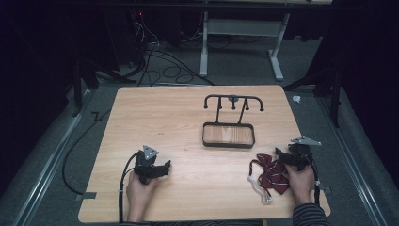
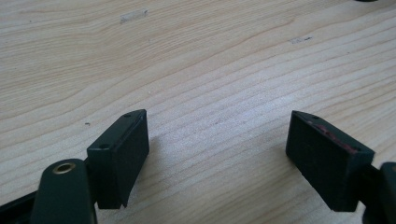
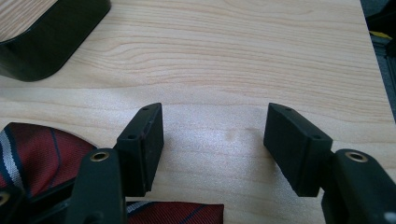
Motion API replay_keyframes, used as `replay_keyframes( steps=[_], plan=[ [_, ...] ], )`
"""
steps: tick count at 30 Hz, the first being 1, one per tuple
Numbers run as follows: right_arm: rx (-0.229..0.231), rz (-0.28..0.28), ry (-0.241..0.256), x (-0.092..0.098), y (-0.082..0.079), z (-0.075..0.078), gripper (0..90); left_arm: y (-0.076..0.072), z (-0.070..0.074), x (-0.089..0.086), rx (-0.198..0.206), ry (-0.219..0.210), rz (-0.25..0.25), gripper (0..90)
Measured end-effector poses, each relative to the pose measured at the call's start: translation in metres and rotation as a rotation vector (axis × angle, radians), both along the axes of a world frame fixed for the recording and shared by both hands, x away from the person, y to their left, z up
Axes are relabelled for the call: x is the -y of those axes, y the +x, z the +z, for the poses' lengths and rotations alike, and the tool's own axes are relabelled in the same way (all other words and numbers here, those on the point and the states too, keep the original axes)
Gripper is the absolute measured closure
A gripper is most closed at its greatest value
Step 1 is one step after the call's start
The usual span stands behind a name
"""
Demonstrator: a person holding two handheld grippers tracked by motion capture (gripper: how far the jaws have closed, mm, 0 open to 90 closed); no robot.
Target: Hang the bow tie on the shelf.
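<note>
Premises: a lab or recording studio, not a home. A bare wooden table [image 1: 155, 117] stands on grey carpet [image 1: 235, 66]. Behind the table, loose cables [image 1: 160, 63] run across the carpet beside a white desk frame [image 1: 242, 35]. Black drapes [image 1: 42, 52] close off the space left and right of the table. Metal rails [image 1: 44, 174] flank the table.

Each hand-held gripper, left [image 1: 164, 165] and right [image 1: 278, 153], is black with blocky rectangular pads [image 2: 122, 154], brass-ringed screw holes, a grey triangular top plate, a trailing black cable; right sleeve [image 1: 309, 215] striped.
</note>
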State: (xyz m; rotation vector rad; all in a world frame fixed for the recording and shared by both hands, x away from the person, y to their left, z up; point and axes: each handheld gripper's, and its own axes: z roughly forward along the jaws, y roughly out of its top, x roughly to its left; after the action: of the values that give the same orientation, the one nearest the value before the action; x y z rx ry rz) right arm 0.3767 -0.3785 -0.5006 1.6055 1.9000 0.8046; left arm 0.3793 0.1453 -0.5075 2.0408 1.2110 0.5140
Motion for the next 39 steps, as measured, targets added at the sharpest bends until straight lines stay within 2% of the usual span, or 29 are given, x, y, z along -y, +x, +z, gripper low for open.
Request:
replay_keyframes(
  steps=[26, 39],
  plan=[
    [0.003, 0.007, -0.001, 0.0001, 0.0003, -0.0001, 39.1, -0.0004, 0.0, -0.0006, -0.001, 0.0, -0.003, 21.5],
    [0.006, 0.003, 0.003, 0.0002, 0.0001, -0.0001, 42.3, -0.0004, 0.0, -0.0005, -0.001, 0.001, -0.003, 21.5]
  ],
)
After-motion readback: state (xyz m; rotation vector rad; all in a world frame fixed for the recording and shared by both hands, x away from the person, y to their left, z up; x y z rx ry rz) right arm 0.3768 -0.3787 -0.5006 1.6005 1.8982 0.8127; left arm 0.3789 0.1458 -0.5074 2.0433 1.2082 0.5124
